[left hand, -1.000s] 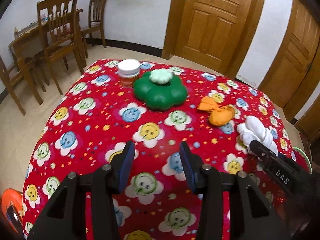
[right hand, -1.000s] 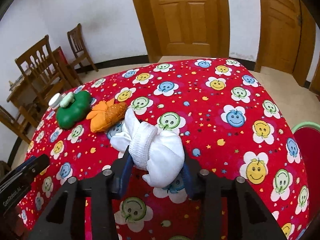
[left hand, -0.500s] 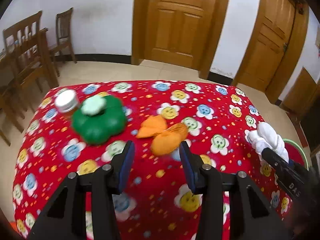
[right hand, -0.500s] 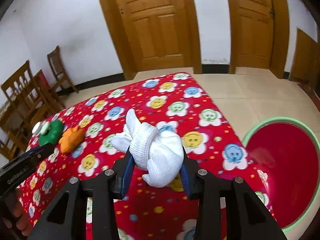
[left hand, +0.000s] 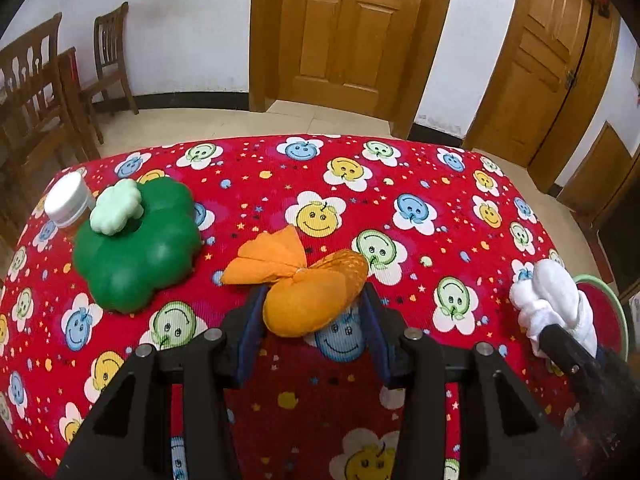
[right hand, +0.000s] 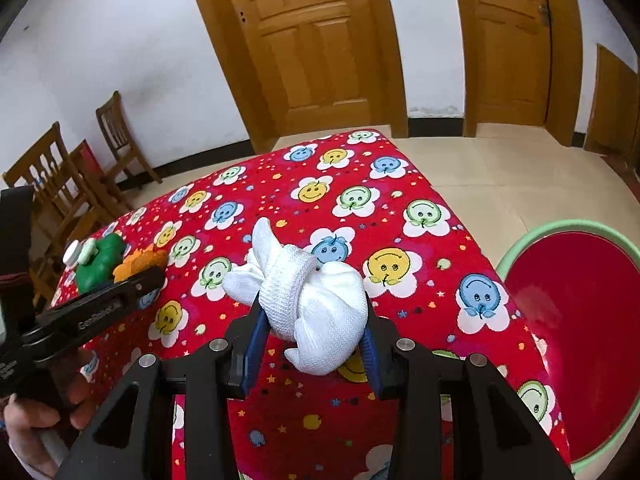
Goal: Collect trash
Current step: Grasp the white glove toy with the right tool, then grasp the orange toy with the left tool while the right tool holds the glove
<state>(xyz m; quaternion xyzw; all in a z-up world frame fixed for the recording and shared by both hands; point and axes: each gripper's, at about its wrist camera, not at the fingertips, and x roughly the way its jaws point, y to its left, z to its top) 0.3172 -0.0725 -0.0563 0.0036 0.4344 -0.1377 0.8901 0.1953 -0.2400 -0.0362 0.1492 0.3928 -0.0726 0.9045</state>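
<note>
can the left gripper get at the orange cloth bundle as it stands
Probably yes: the left hand-held gripper is open with the orange cloth bundle already between its fingers, nothing blocking. The green toy sits clear to the side.

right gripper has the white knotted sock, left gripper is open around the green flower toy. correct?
Half right. The right gripper does hold the white knotted sock. But the left wrist view shows the left gripper open around the orange knotted cloth, not the green flower toy, which sits apart on the tablecloth.
</note>
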